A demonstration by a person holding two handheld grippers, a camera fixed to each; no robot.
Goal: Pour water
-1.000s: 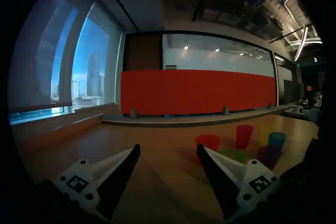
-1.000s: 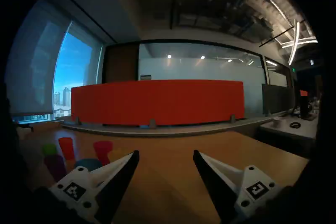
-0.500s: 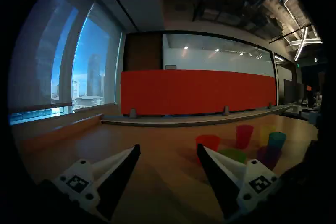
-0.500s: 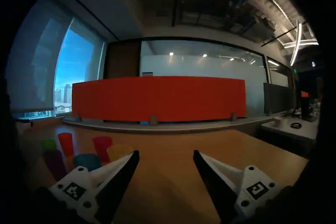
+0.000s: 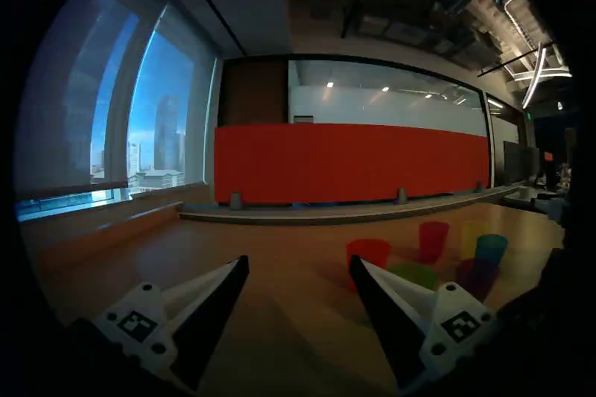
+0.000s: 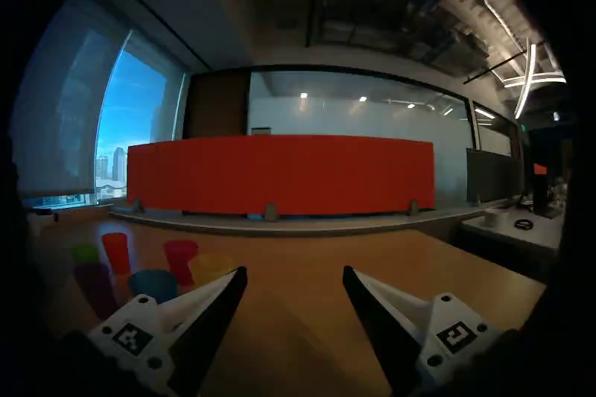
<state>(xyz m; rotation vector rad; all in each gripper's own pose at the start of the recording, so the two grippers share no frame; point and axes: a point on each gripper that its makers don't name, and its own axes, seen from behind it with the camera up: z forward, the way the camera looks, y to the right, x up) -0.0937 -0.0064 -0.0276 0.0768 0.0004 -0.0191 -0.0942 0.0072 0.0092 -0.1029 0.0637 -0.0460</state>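
Note:
Several coloured plastic cups stand grouped on a wooden table. In the left gripper view they sit right of centre: an orange-red cup [image 5: 367, 251], a pink cup [image 5: 433, 239], a yellow cup [image 5: 471, 236], a teal cup [image 5: 490, 247], a green cup [image 5: 414, 275] and a purple cup [image 5: 475, 276]. My left gripper [image 5: 298, 263] is open and holds nothing; its right finger overlaps the orange-red and green cups. In the right gripper view the same group lies low on the left: the orange-red cup [image 6: 116, 250], the pink cup [image 6: 180, 257], the yellow cup [image 6: 210, 266] and the teal cup [image 6: 153, 283]. My right gripper [image 6: 293, 274] is open and holds nothing.
A red partition [image 5: 350, 162] runs along the table's far edge. Large windows [image 5: 153, 129] fill the left wall. The wooden table [image 6: 298, 322] stretches bare ahead of the right gripper. A neighbouring desk [image 6: 514, 229] with small items stands at the right.
The right gripper's view has shifted a little, so the cups sit slightly further right and show more fully. The left gripper has not moved.

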